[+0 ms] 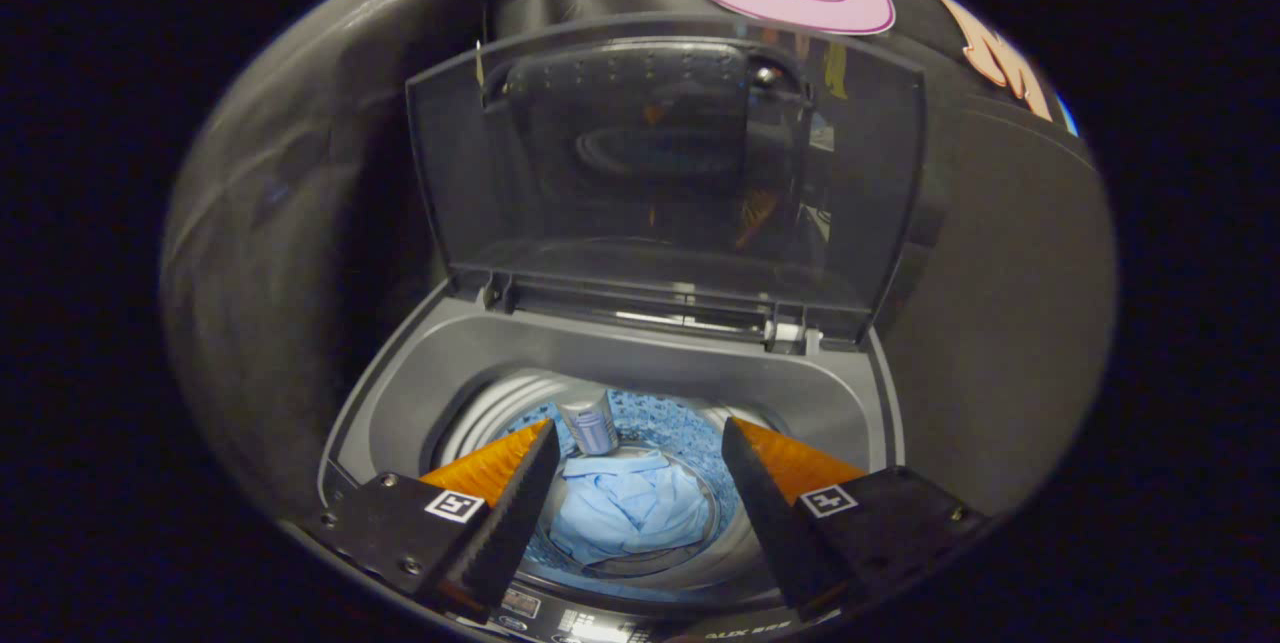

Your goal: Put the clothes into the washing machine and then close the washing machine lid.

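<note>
1. The black two-finger gripper (640, 483) hangs over the mouth of the washing machine with its jaws spread wide and nothing between them; each finger carries an orange wedge behind its dark ribbed pad (520, 513).
2. Between and below the fingers, at the bottom of the drum, lies the crumpled light-blue cloth garment (630, 508), free of both pads.
3. Just beyond the garment, a small grey-blue cylinder (592, 425) stands at the far side of the drum floor; what it is cannot be told.
4. The round steel drum (500, 408) shows a blue patterned floor around the garment and ribbed shiny walls.
5. Around the drum runs the grey plastic top-loading washing machine (420, 373), its control strip lying under the fingertips.
6. At the back edge, the dark translucent hinged lid (560, 173) stands raised, nearly upright, with reflections across its panel.
7. Behind the lid hangs the black cloth wall (1000, 303).
</note>
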